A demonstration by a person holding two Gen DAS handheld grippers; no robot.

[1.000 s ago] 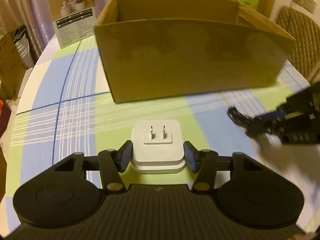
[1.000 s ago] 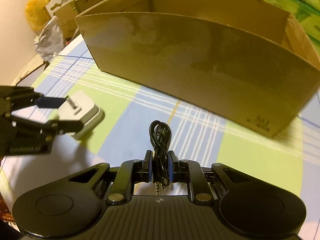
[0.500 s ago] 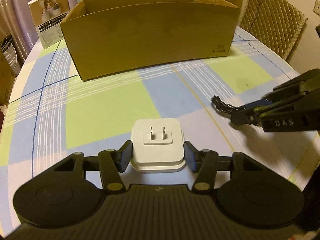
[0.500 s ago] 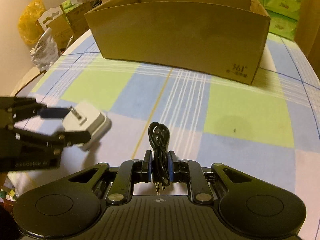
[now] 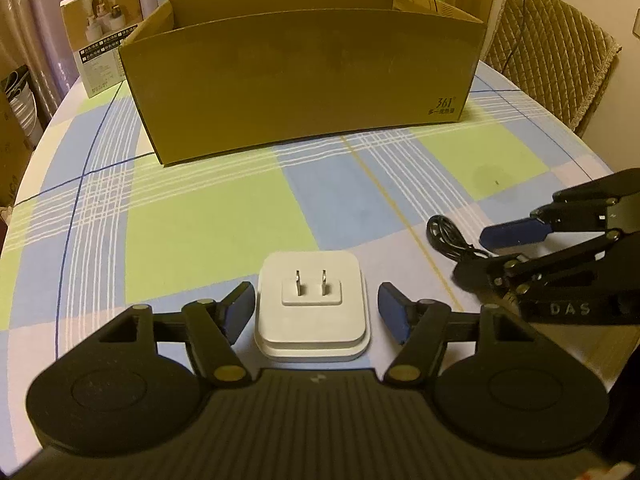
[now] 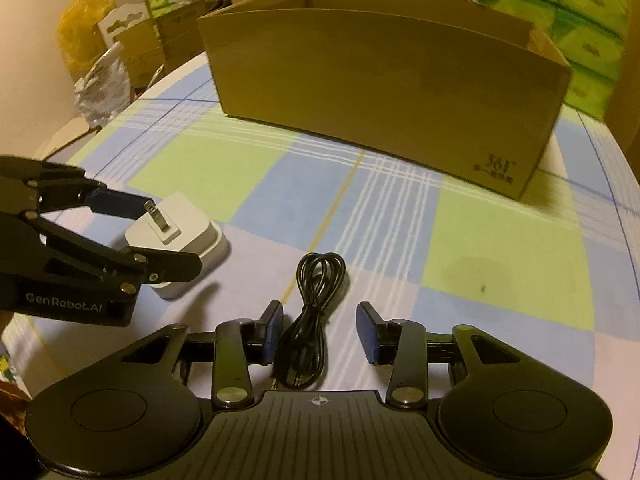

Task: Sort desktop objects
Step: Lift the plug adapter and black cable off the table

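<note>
Between the blue-padded jaws of the left gripper (image 5: 316,312), nearest to its camera, sits the white square plug adapter (image 5: 312,308) with its two metal prongs pointing up; it rests flat on the tabletop (image 5: 200,240), which is covered by a blue, green and white checked cloth, and the jaws stand apart, with a small gap visible on each side, so they do not clamp it. Close in front of the right gripper (image 6: 320,332), the thin black coiled audio cable (image 6: 312,312) lies on the cloth between the two jaws, which are also spread apart and not touching it; its looped end points away from the camera. In the right wrist view the two things are near each other, the adapter to the left of the cable. Farther back, well apart from both of them, stands the long open brown cardboard box (image 5: 304,80), with a small printed mark at its lower right corner. I cannot see inside it from these low views, so I cannot tell if something is already sorted there. As I judge it, neither thing is in the box or held at this moment, so the sorting of these two is not done: each must be gripped, carried over the cardboard wall and let go inside.
</note>
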